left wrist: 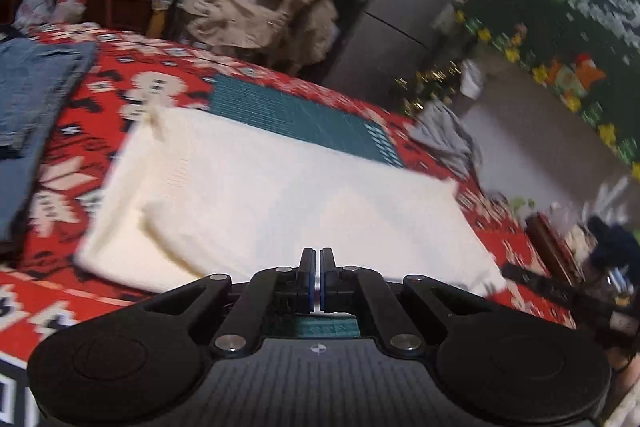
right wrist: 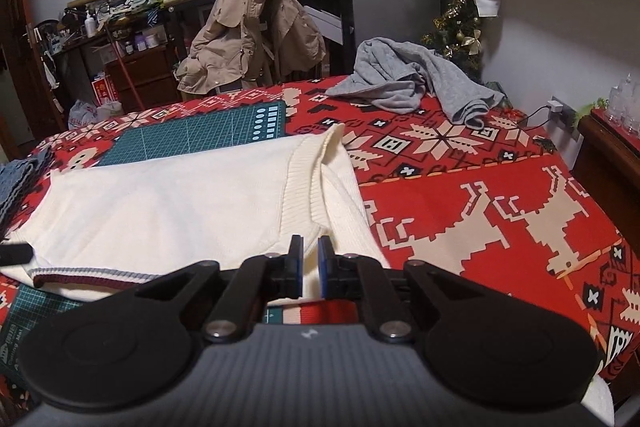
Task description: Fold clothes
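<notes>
The cream knitted sweater (right wrist: 172,203) lies spread flat on the red patterned blanket (right wrist: 480,187), its far edge overlapping the green cutting mat (right wrist: 200,139) — ribbed neckline turned toward the right, a striped hem band at the near left. In the right wrist view the right gripper (right wrist: 311,245) sits low over the near edge of the sweater, its blue-padded fingers (right wrist: 325,259) drawn close with only a narrow gap, cream fabric visible through that gap; whether the pads actually pinch the knit I cannot tell. In the left wrist view, which is blurred, the left gripper (left wrist: 318,257) hangs over the same sweater (left wrist: 260,195) with its jaws pressed together, nothing visibly caught between them. Off to the left of that view a folded blue denim garment (left wrist: 36,87) rests on the blanket (left wrist: 100,95). At the far right corner lies a crumpled grey garment (right wrist: 420,79) — well apart from the sweater. Behind the bed a tan jacket (right wrist: 256,35) is draped over a chair.
</notes>
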A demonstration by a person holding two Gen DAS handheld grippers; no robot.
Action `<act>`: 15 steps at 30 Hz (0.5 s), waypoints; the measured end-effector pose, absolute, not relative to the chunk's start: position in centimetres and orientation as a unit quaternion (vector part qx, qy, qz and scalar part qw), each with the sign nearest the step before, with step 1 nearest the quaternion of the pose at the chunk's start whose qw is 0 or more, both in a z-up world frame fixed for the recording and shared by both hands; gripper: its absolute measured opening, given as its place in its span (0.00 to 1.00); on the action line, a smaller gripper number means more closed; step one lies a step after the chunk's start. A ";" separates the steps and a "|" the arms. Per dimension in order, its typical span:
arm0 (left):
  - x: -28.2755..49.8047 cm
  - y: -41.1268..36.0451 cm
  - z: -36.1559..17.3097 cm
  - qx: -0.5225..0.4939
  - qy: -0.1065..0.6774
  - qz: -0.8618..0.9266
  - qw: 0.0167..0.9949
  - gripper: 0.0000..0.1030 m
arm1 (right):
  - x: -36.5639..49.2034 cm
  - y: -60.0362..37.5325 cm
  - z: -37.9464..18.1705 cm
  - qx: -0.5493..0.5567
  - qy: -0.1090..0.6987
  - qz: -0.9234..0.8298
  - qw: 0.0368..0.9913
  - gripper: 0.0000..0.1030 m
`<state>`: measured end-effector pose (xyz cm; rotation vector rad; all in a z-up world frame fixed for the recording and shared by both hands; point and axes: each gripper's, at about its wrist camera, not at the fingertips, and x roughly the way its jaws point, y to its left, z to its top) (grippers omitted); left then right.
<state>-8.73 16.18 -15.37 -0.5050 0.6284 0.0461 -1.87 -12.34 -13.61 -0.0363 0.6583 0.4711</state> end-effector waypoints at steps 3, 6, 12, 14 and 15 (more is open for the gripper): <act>-9.1 19.3 -16.7 -0.293 0.305 0.054 0.904 0.02 | -2.0 -12.3 -13.6 -0.016 0.321 0.235 0.917 0.08; -9.8 22.4 -18.3 -0.344 0.297 0.092 0.886 0.02 | -2.2 -12.0 -13.7 -0.021 0.323 0.239 0.916 0.08; -12.0 25.8 -19.7 -0.383 0.292 0.143 0.865 0.02 | -2.5 -11.7 -13.8 -0.029 0.323 0.244 0.914 0.09; -12.8 26.2 -19.6 -0.391 0.286 0.147 0.862 0.02 | -2.3 -11.7 -13.9 -0.029 0.325 0.244 0.913 0.09; -13.0 26.2 -19.4 -0.390 0.284 0.149 0.863 0.02 | -2.3 -11.7 -13.9 -0.029 0.327 0.244 0.913 0.09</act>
